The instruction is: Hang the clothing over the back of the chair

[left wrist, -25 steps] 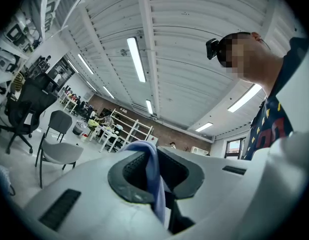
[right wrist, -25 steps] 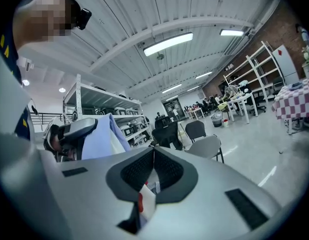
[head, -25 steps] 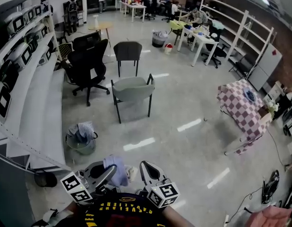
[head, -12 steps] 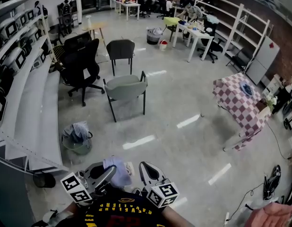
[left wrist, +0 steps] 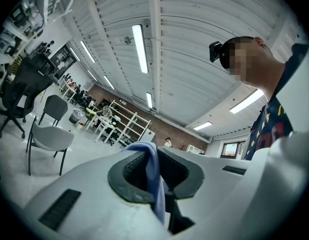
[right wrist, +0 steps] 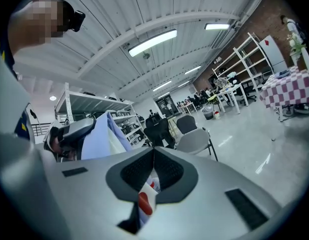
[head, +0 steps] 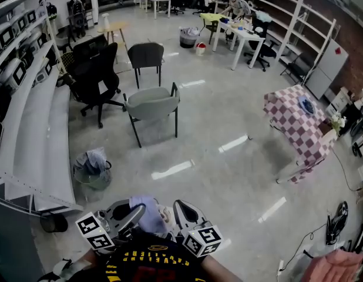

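Observation:
A light blue garment (head: 147, 212) is bunched between my two grippers at the bottom of the head view. My left gripper (head: 132, 215) is shut on a blue fold (left wrist: 152, 174) of it. My right gripper (head: 180, 211) is shut on a white part with a red print (right wrist: 146, 200). The grey chair (head: 151, 103) stands well ahead on the floor, with its backrest towards me. It shows far off in the left gripper view (left wrist: 50, 137) and in the right gripper view (right wrist: 195, 140). Both grippers are far from it.
A black office chair (head: 94, 75) and a dark chair (head: 145, 55) stand behind the grey one. A basket of clothes (head: 92, 170) sits on the floor at the left by long shelving (head: 29, 128). A checkered-cloth table (head: 299, 125) is at the right. People work at far desks.
The grey chair, the basket and the checkered table have slid a little up and left in the head view. Both grippers keep their hold on the garment in the same spot of the picture.

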`<state>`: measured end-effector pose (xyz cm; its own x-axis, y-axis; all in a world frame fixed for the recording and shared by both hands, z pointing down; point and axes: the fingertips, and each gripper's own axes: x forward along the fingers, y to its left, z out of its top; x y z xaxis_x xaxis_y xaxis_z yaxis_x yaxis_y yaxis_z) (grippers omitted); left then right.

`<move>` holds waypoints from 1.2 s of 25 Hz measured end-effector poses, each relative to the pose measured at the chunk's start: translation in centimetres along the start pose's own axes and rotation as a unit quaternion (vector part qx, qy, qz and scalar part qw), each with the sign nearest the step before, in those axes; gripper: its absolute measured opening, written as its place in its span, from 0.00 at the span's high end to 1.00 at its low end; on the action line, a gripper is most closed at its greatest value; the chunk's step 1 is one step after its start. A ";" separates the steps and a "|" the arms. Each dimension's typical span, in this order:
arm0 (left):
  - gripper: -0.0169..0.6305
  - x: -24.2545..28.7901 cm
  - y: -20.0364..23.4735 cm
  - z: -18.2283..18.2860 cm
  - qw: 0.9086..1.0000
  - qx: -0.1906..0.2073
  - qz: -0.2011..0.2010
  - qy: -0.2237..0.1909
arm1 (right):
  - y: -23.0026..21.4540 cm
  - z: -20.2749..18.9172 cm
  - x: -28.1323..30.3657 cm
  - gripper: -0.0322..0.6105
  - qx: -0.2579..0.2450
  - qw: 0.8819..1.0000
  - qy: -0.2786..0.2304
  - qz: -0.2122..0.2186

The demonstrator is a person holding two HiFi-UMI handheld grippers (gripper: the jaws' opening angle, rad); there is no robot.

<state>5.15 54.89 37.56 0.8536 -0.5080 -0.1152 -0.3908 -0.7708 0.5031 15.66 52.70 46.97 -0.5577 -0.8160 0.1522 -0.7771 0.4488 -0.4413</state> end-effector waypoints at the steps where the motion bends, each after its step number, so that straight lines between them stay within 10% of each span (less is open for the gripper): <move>1: 0.92 0.5 0.4 0.1 1.000 -0.002 -0.002 0.001 | -0.5 0.2 0.2 0.94 0.002 1.000 0.000 -0.005; 30: 0.92 8.6 20.5 10.8 0.998 -0.042 -0.044 -0.011 | -7.6 6.9 19.9 0.94 -0.018 0.998 0.017 -0.059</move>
<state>0.82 30.58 37.64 0.8753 -0.4488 -0.1801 -0.2838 -0.7784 0.5600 12.49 30.57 47.26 -0.4716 -0.8510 0.2310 -0.8471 0.3643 -0.3870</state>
